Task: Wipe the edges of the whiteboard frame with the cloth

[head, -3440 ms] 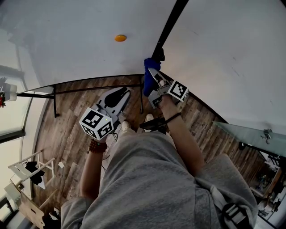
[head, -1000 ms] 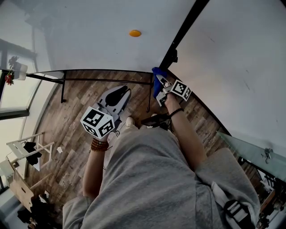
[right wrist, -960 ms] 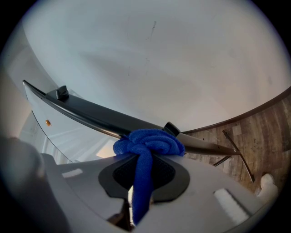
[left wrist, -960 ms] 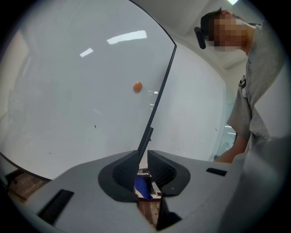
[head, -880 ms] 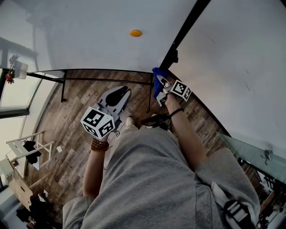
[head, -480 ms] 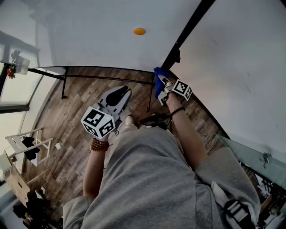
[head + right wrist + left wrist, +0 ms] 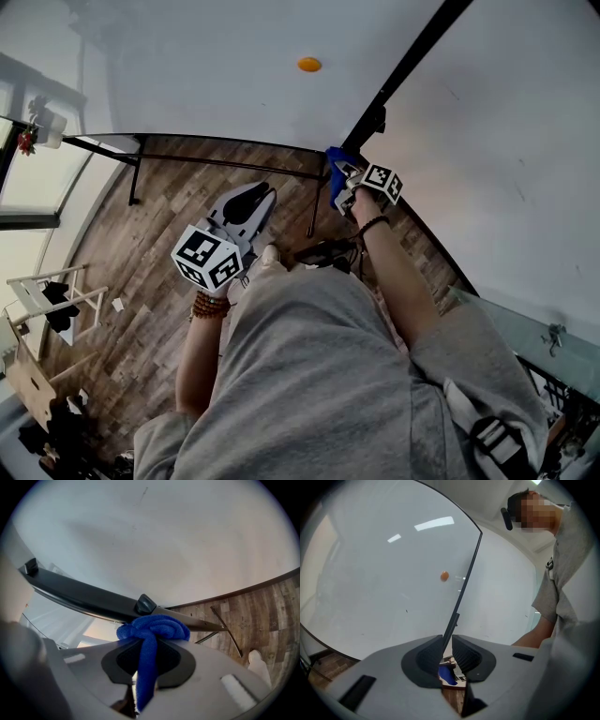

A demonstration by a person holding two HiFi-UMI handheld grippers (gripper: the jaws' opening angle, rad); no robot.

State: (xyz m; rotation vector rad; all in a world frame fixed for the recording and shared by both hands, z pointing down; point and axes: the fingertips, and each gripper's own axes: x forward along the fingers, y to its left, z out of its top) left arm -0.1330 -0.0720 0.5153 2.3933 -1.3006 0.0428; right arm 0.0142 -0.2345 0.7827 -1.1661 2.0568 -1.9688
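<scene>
The whiteboard (image 7: 187,75) fills the upper head view, and its black frame edge (image 7: 403,75) runs diagonally down to the floor. My right gripper (image 7: 343,174) is shut on a blue cloth (image 7: 335,178) and holds it against that frame, just below a black clamp (image 7: 378,119). In the right gripper view the cloth (image 7: 152,627) bunches over the jaws, touching the frame (image 7: 84,595) beside the clamp (image 7: 146,604). My left gripper (image 7: 255,194) hangs lower left over the floor, shut and empty. Its view (image 7: 447,646) looks up the frame (image 7: 461,588).
An orange magnet (image 7: 308,64) sticks to the whiteboard, also seen as the magnet (image 7: 444,575) from the left gripper. A second white board (image 7: 525,141) lies right of the frame. The stand's black legs (image 7: 187,155) cross the wooden floor (image 7: 141,253). A small rack (image 7: 47,300) stands at the far left.
Since the earliest frame the right gripper has slid the cloth slightly down the frame, away from the clamp. Over the last second little moves. The left gripper stays put.
</scene>
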